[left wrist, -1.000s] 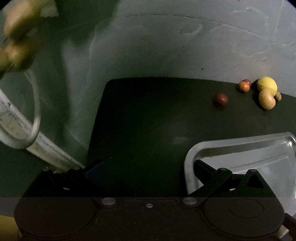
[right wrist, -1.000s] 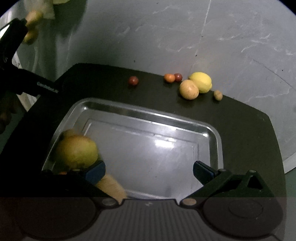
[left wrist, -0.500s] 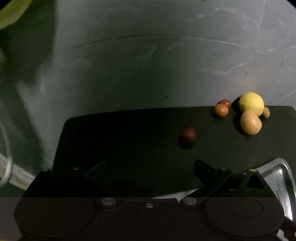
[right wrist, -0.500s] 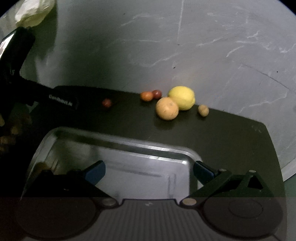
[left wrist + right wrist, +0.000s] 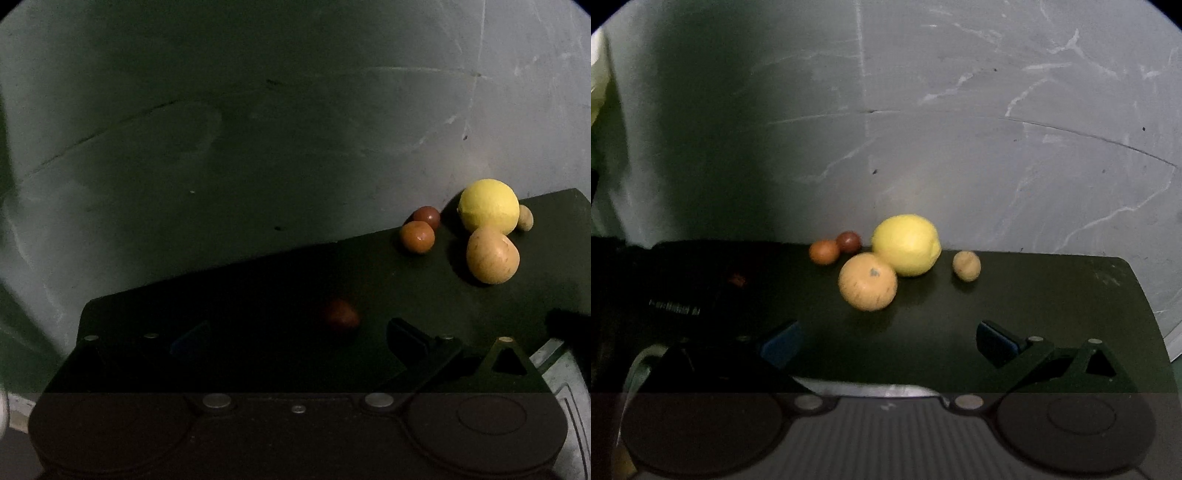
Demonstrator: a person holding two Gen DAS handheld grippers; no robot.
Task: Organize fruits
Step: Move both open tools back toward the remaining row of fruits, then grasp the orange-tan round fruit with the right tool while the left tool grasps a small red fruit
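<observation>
The small reddish-brown fruit [image 5: 341, 314] lay alone on the dark mat [image 5: 258, 288], just ahead of my left gripper [image 5: 295, 338], whose fingers stood wide and empty. I judged it light, firm, smooth and apt to roll, best pinched across its middle. At two o'clock sat the lemon [image 5: 487, 205], a tan round fruit [image 5: 492, 254] touching it, and two more small fruits; the dimness hid details. My right gripper [image 5: 886, 341] was also spread, holding nothing, above the metal tray [image 5: 871, 390].
</observation>
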